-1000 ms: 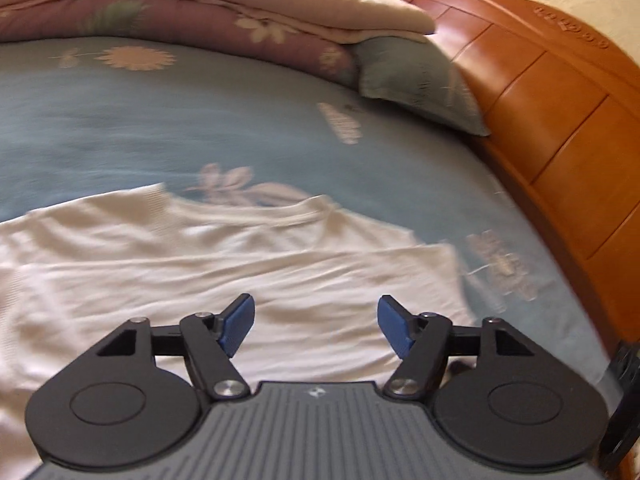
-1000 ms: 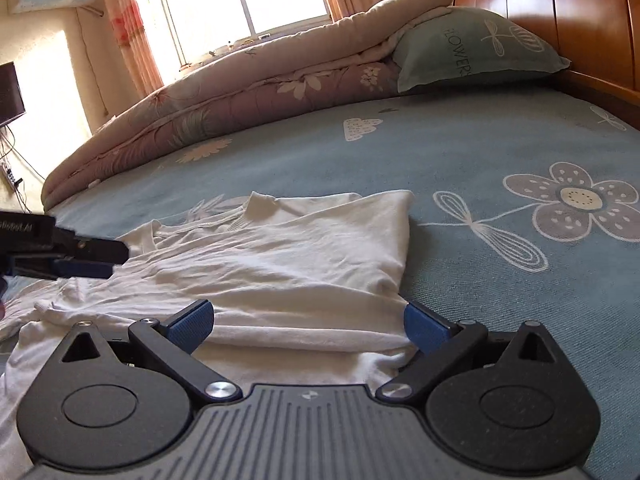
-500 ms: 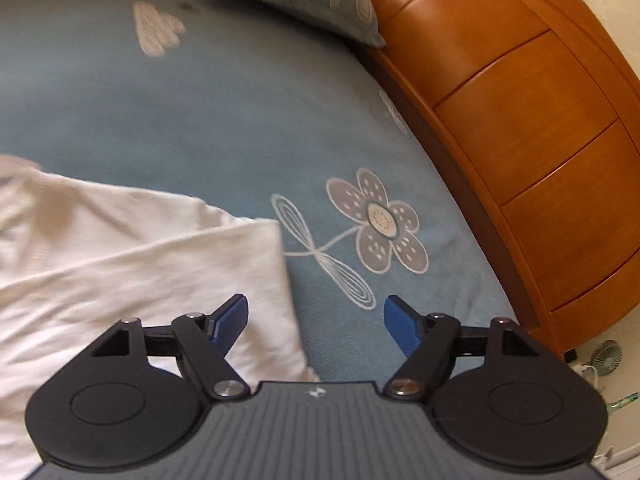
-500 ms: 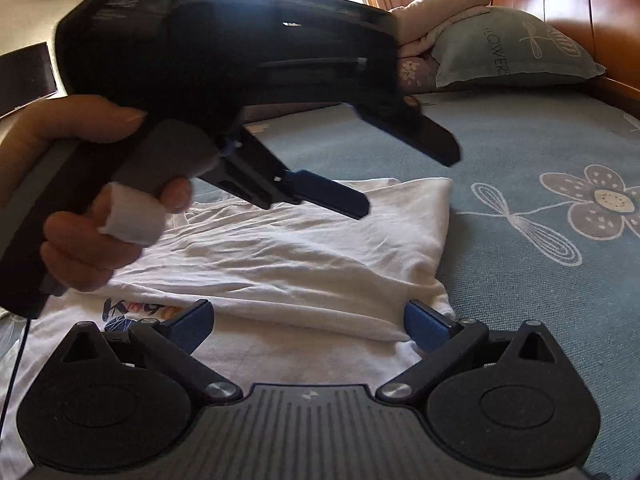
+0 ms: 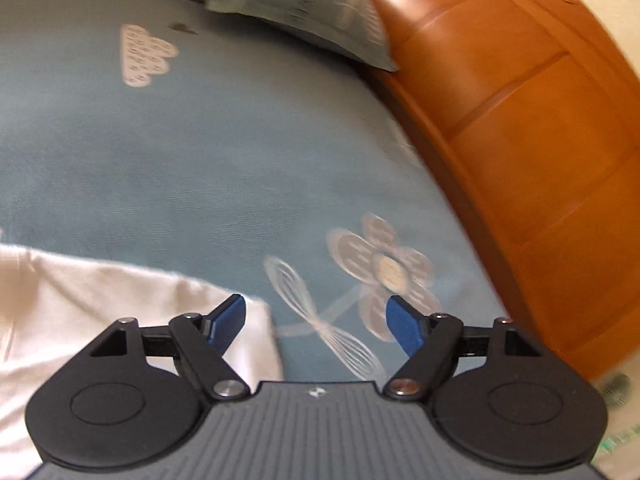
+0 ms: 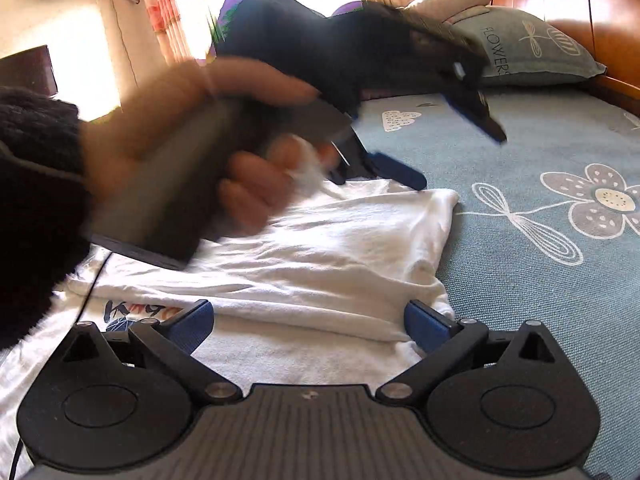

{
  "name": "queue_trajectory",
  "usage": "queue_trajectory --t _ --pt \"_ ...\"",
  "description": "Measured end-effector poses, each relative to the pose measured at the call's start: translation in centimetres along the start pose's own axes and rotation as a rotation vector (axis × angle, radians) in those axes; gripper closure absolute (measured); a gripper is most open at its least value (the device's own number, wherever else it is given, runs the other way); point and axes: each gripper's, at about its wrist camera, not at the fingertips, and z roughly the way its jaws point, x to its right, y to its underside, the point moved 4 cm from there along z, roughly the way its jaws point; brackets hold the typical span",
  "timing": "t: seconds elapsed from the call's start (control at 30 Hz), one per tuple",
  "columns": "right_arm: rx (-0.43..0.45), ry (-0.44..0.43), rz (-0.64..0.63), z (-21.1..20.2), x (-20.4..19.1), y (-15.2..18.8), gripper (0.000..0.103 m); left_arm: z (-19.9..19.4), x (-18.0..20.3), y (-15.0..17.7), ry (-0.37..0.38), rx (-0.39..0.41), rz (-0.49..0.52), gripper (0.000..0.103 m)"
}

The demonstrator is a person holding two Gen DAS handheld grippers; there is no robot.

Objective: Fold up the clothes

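Swung left claw (image 5: pixel 316 322) across to shirt (image 6: pixel 340 248) corner, released; right claw (image 6: pixel 308 326) also released, nothing pinched yet.

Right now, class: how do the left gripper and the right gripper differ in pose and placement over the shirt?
The left gripper is above the white shirt's far corner, half over blue bedsheet; the right gripper sits low at the shirt's near edge. The left gripper looks motion-blurred from the right wrist view; the right gripper looks sharp. Both are open, gripping nothing.
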Motion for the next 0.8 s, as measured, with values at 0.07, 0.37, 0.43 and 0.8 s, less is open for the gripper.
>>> queue_trajectory --t 0.07,0.37,0.43,0.8 --pt "-0.001 0.003 -0.004 0.0 0.0 0.0 0.0 0.0 0.4 0.7 0.017 -0.06 0.022 0.019" --pt "-0.001 0.0 0.003 0.2 0.0 -0.2 0.0 4.3 0.0 0.1 -0.027 -0.063 0.017 0.013" --pt "-0.001 0.004 -0.002 0.2 -0.1 -0.2 0.0 4.6 0.2 -0.5 -0.049 -0.049 0.022 0.013" --pt "0.004 -0.003 0.008 -0.2 -0.5 0.0 0.0 0.2 1.2 2.3 -0.003 -0.136 0.044 0.012"
